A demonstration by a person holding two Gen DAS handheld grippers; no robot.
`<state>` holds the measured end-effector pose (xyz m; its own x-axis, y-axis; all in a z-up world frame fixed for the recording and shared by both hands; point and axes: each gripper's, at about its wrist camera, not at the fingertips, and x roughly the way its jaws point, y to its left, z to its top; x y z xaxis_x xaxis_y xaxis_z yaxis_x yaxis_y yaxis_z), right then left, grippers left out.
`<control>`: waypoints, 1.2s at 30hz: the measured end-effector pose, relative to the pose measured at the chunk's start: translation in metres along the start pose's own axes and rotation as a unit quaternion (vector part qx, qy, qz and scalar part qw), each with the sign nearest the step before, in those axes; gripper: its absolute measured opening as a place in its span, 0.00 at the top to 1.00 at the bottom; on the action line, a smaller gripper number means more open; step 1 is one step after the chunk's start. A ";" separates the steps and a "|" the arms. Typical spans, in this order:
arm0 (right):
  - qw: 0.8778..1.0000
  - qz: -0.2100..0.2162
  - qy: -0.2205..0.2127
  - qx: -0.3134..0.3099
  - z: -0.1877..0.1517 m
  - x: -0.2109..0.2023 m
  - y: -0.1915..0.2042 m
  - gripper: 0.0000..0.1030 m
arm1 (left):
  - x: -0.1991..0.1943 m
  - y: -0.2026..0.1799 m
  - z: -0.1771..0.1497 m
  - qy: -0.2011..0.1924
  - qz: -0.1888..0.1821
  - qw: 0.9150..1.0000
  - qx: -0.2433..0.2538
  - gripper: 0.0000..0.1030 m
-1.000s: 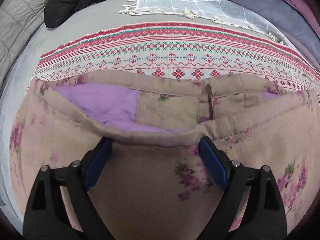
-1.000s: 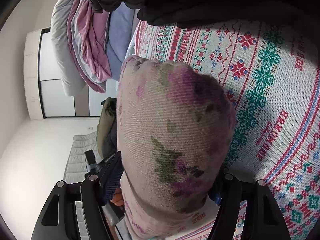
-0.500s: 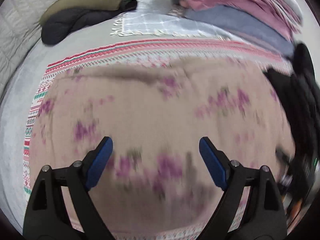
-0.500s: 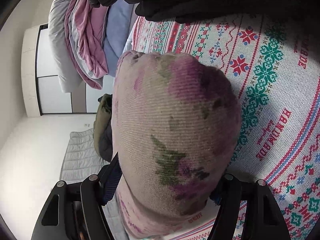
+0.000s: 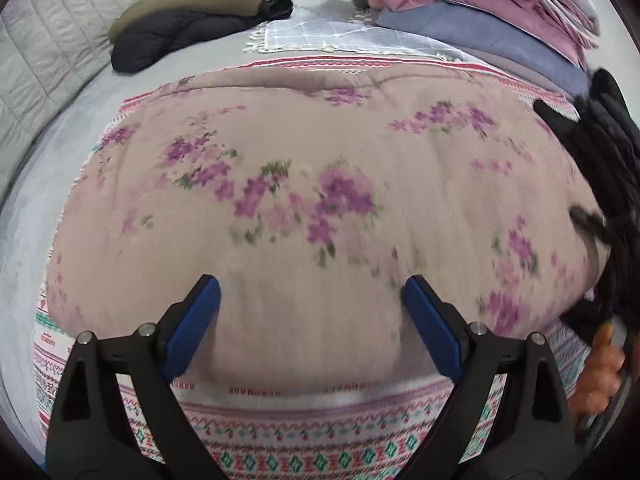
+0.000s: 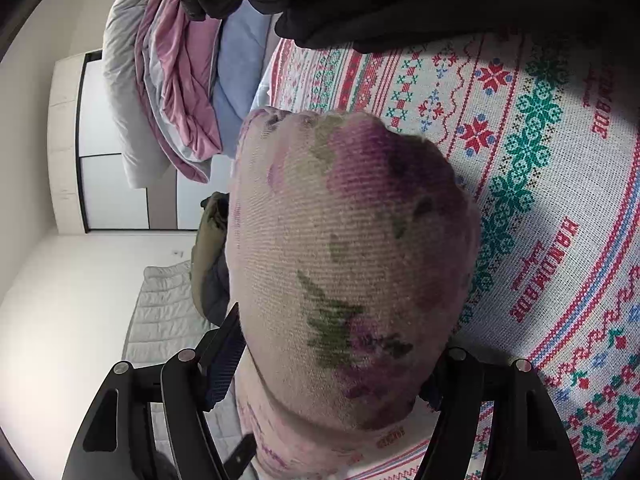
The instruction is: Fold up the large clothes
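Left wrist view first: the left gripper [image 5: 310, 320] hangs over the floral garment [image 5: 320, 184], its blue-padded fingers [image 5: 192, 324] spread wide with nothing between them, just above the near part of the cloth. That beige garment with purple flowers lies spread flat on the patterned blanket [image 5: 304, 440], a white knit with red and green bands that covers the middle of the bed [image 5: 36, 184]. Beyond the blanket's far edge there is a pale checked throw with fringe [image 5: 340, 36], and past that to the left a heap of olive and dark jackets [image 5: 192, 20]. At the blanket's far right corner sits a stack of pink, grey and blue bedding [image 5: 480, 8], and dark clothing [image 5: 600, 152] crowds its right side. Over to the right wrist view: the right gripper [image 6: 332, 364] has a thick bunch of the same floral fabric bulging up between its fingers [image 6: 222, 356], and it looks clamped on it, though the cloth hides the pads on the right side, so the contact itself is hard to confirm. The blanket spreads out behind and to the right of that bunch, with more dark clothing at its top edge and the bedding stack to the blanket's upper left.
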<state>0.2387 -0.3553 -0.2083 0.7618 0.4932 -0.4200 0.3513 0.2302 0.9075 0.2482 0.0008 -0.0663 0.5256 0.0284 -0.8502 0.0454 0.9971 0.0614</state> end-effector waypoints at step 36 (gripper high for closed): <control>0.597 -0.139 -0.182 -0.769 -0.305 0.061 0.279 0.73 | -0.028 0.319 -0.091 -0.081 -0.158 0.881 -0.438 0.09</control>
<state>0.2170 -0.0051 0.0185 0.9566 0.1058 -0.2717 -0.2099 0.8967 -0.3898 0.1707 0.3246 -0.0699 0.7216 -0.2009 -0.6625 -0.4250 0.6269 -0.6530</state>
